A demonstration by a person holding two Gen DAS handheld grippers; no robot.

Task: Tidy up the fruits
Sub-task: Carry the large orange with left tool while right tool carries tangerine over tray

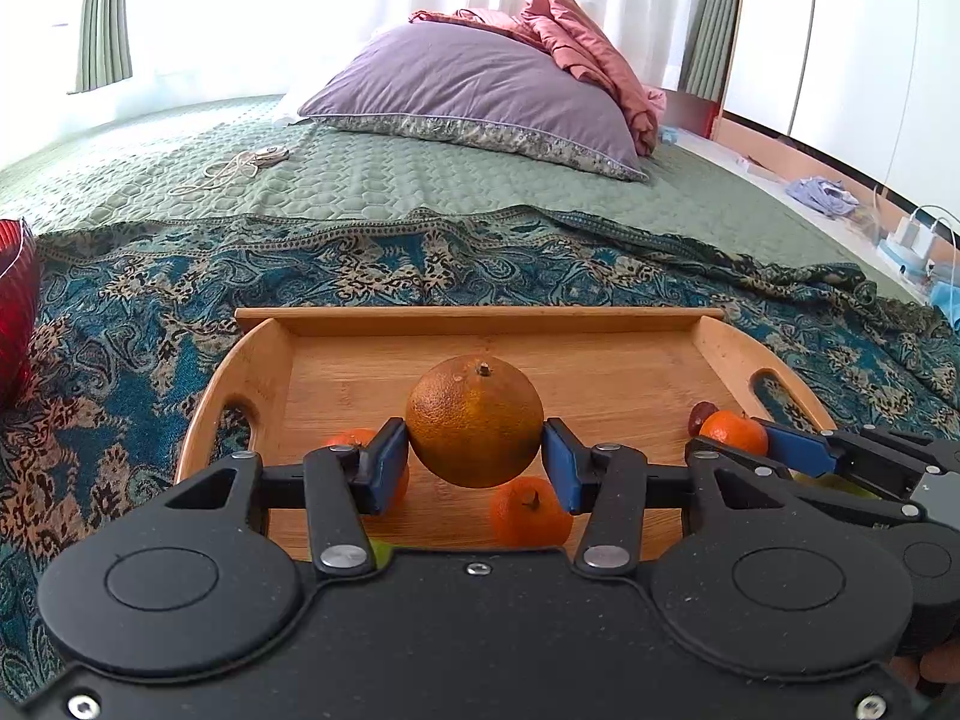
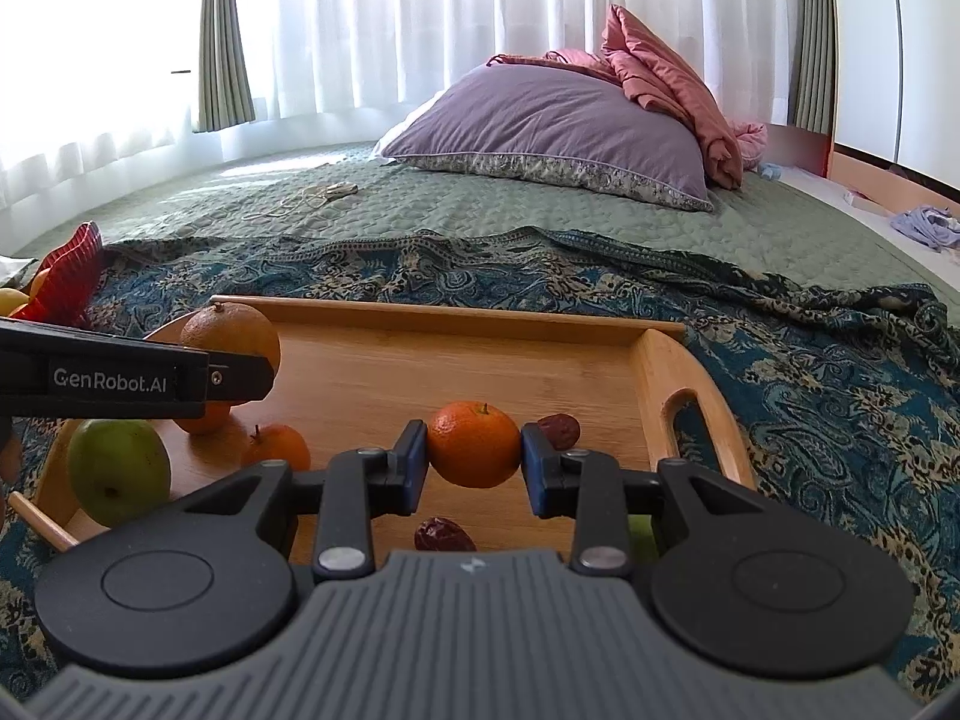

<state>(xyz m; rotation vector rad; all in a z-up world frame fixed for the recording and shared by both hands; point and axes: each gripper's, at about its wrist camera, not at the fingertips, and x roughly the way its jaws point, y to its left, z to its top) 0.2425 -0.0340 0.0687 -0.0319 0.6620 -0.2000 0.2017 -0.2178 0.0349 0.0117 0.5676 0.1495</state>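
The tray's (image 2: 456, 315) far half lies bare, open to reach. Its near left corner is crowded by a green apple (image 2: 117, 471) and small mandarins (image 2: 277, 447).

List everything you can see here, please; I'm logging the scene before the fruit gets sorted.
large orange: one, dull orange, clamped above the tray in the left gripper
small mandarins: four, bright orange; one clamped in the right gripper, three loose on the tray
green fruit: one, green, tray's near-left corner
dates: two, dark brown, on the tray
tray: one, light wood, on the patterned cloth
patterned cloth: one, teal and tan, over the bed
red bowl: one, left of tray, holding fruit
pillow: one, purple, far end
pink quilt: one, behind the pillow
left gripper: black, blue fingers
right gripper: grey-black, blue fingers
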